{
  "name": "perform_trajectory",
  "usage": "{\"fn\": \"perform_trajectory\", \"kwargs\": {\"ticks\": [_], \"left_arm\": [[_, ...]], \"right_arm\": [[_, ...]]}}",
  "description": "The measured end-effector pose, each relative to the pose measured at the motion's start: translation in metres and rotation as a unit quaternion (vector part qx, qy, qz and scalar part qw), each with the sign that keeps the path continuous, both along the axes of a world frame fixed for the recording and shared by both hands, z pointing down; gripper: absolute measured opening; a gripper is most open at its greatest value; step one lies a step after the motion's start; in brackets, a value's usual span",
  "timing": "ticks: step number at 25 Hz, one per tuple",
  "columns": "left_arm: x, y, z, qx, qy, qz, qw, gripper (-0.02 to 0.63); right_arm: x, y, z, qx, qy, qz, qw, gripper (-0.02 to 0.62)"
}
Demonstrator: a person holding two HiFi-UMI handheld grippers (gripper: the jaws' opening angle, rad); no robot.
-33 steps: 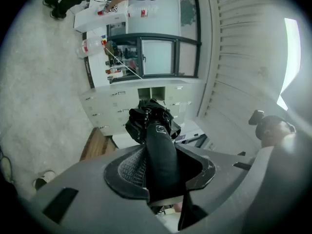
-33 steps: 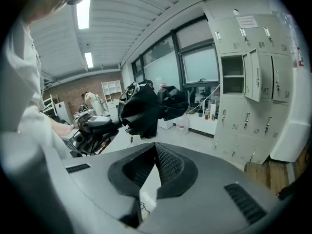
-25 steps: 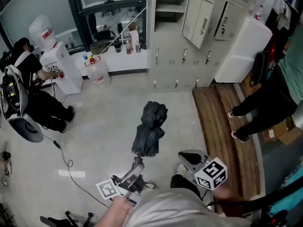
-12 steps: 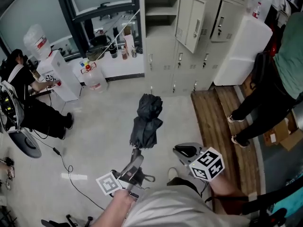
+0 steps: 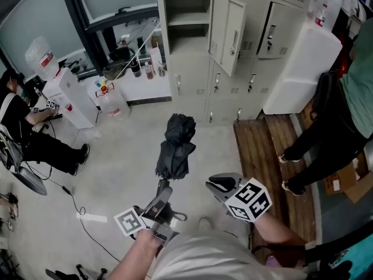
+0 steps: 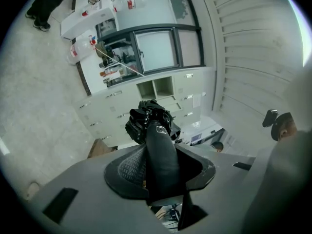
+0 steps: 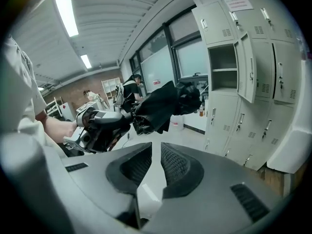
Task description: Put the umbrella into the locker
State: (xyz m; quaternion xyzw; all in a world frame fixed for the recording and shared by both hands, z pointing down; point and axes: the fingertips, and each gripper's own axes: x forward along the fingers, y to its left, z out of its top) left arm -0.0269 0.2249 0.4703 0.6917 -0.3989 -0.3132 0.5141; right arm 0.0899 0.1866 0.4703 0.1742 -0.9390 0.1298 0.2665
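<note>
A black folded umbrella (image 5: 173,147) is held out over the floor, its canopy end toward the lockers. My left gripper (image 5: 158,198) is shut on its handle, and the left gripper view shows the dark handle (image 6: 161,155) clamped between the pads. The right gripper (image 5: 224,184) hovers to the right of the umbrella, its jaws a narrow slit apart with nothing between them. In the right gripper view the umbrella (image 7: 165,104) and the left gripper (image 7: 105,126) are at the left. Ahead, one locker (image 5: 186,16) stands open, its door (image 5: 227,31) swung out to the right.
A wooden platform (image 5: 262,156) lies at the right, where a person (image 5: 338,121) stands beside a white cabinet (image 5: 303,69). Another person (image 5: 23,127) sits at the left by a water dispenser (image 5: 67,98). A water bottle (image 5: 111,101) and a cable (image 5: 76,209) are on the floor.
Both grippers and the umbrella have moved toward the lockers, which now look larger and nearer. The grip on the handle is unchanged.
</note>
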Motion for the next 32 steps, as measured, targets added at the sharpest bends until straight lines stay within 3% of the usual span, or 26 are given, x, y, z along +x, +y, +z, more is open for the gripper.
{"fn": "perform_trajectory", "kwargs": {"ticks": [6,12,18,24,32], "left_arm": [[0.022,-0.07,-0.007,0.004,-0.007,-0.005,1.0,0.163],[0.02,-0.151,-0.006,0.005,0.0,0.013,0.9999,0.163],[-0.007,-0.238,-0.018,0.008,0.021,0.02,0.9995,0.163],[-0.048,-0.33,-0.046,0.027,-0.003,0.024,0.9993,0.163],[-0.076,-0.43,-0.059,0.046,-0.006,0.026,0.9986,0.163]], "right_arm": [[0.022,-0.05,0.018,-0.021,0.019,-0.003,1.0,0.02],[0.013,-0.112,0.027,-0.024,0.026,0.015,0.999,0.02],[-0.014,-0.176,0.028,-0.038,0.032,0.048,0.998,0.02],[-0.051,-0.251,0.011,-0.029,0.034,0.08,0.996,0.02],[-0.093,-0.303,0.007,-0.031,0.032,0.086,0.995,0.02]]}}
